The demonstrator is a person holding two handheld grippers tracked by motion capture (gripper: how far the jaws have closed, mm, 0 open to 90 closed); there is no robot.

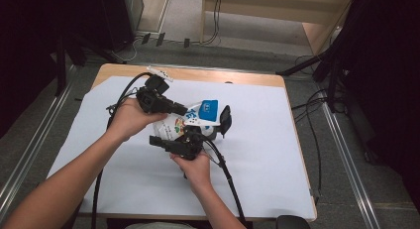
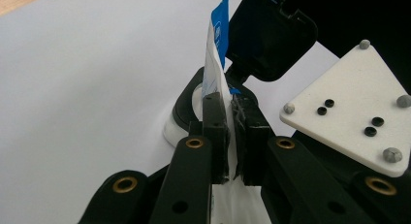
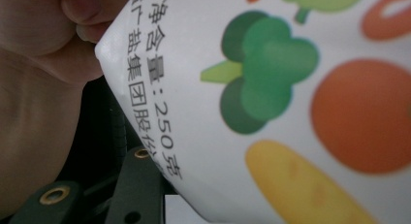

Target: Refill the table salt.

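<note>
Two grippers (image 1: 185,110) (image 1: 157,141) on one bag (image 1: 174,126): left clamped on it, right's state unclear.

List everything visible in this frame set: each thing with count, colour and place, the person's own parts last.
pouch: one, white with a blue top and printed vegetables, held above the table's middle, over the container.
container: one, white body with a black rim, on the sheet under the pouch.
lid: one, black, hinged open at the container's right side.
paper sheet: one, white, covering most of the table.
table: one, light wood, its far edge bare.
cables: several, black, on the grey floor right of the table.
left gripper: one, black, jaws shut on the pouch near its top.
right gripper: one, black, at the pouch's lower part; grip unclear.
hands: two, one on each gripper.
</note>
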